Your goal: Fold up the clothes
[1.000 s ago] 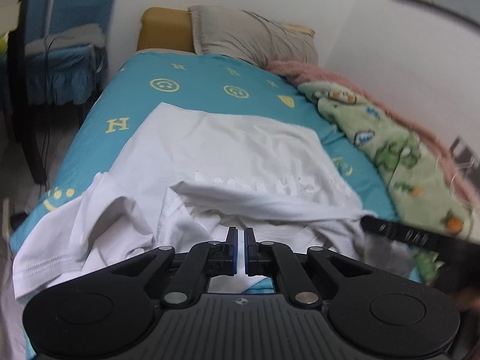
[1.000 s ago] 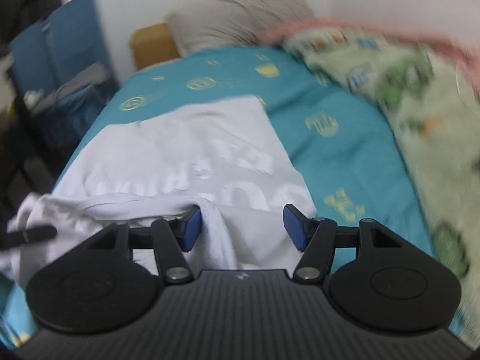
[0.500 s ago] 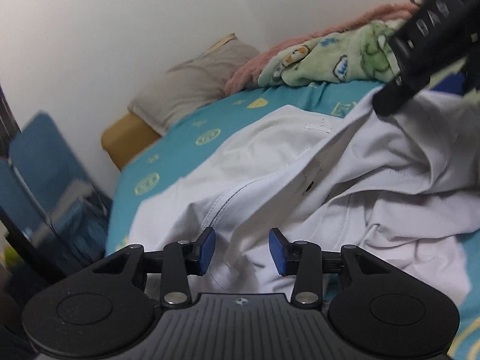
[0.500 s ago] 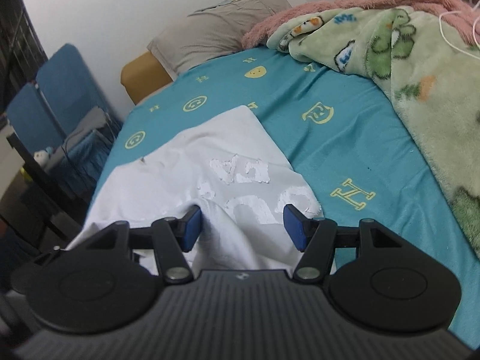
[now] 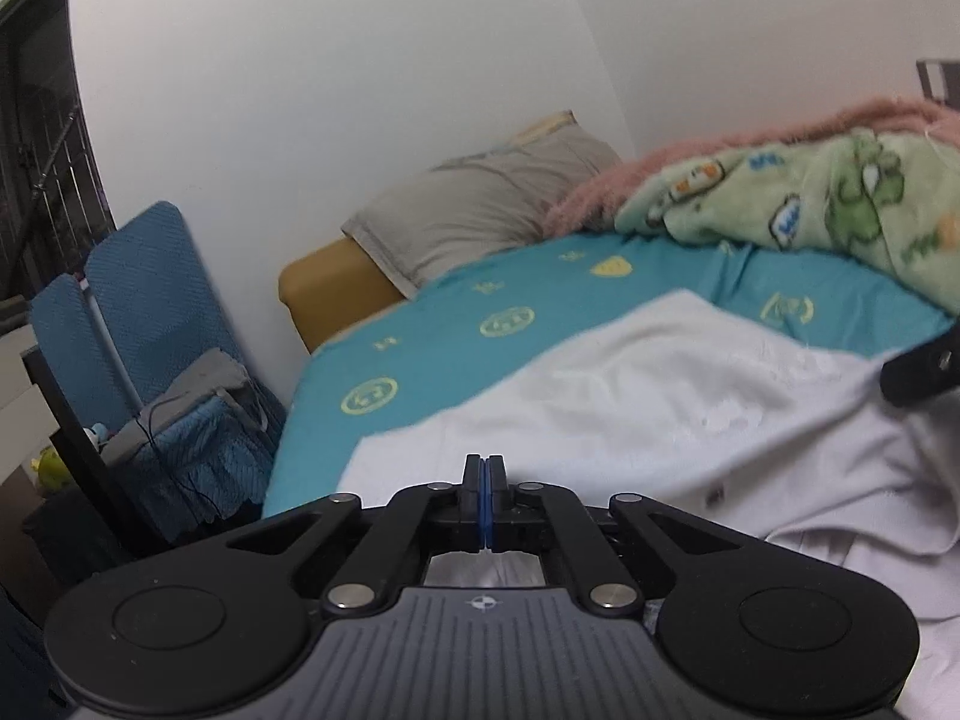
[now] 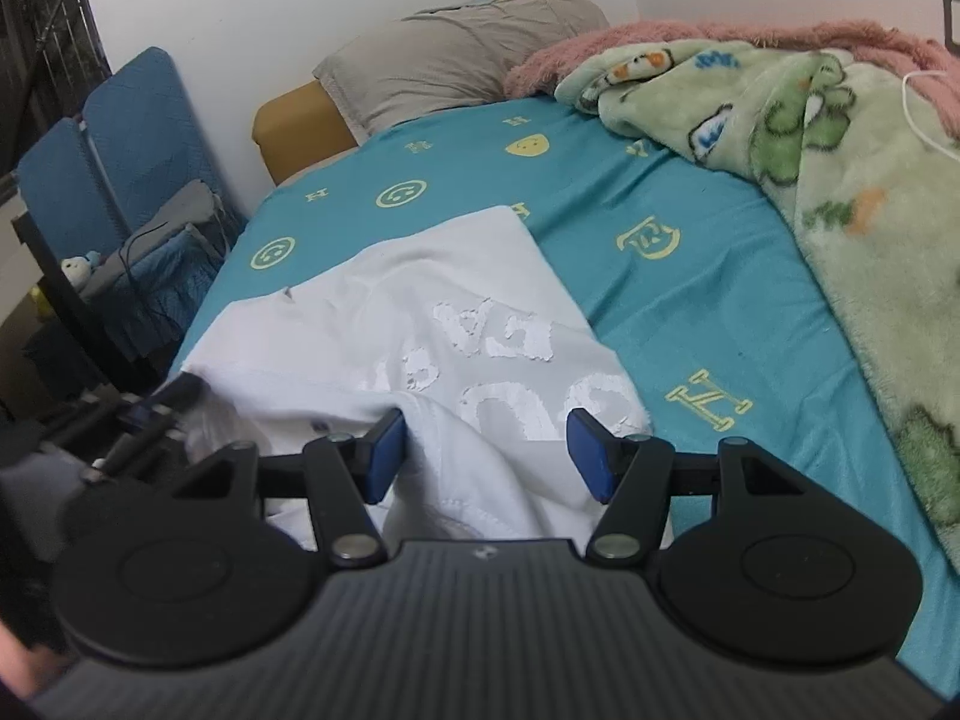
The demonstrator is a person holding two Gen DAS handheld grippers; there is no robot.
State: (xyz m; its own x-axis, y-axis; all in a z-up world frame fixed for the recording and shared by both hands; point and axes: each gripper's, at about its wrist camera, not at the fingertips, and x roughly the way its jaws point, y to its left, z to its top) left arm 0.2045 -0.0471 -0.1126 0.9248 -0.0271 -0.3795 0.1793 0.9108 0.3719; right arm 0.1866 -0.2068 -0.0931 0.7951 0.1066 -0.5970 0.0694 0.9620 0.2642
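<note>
A white T-shirt [image 6: 432, 324] with white printed letters lies partly folded on the teal bed sheet [image 6: 708, 276]. It also shows in the left wrist view [image 5: 630, 396]. My left gripper [image 5: 486, 498] is shut at the shirt's near left edge; whether cloth sits between its pads is hidden. My right gripper [image 6: 486, 450] is open, its blue pads either side of a raised fold at the shirt's near edge. The right gripper's finger [image 5: 924, 372] shows at the right of the left wrist view.
A grey pillow [image 6: 456, 54] and a tan headboard cushion [image 6: 294, 126] lie at the bed's head. A green and pink blanket [image 6: 840, 138] covers the right side. A blue chair [image 6: 132, 138] with clothes stands left of the bed.
My left gripper was shut a second ago, opened over the shirt's fold, and has shut again at the shirt's left edge. My right gripper stayed open over the near fold.
</note>
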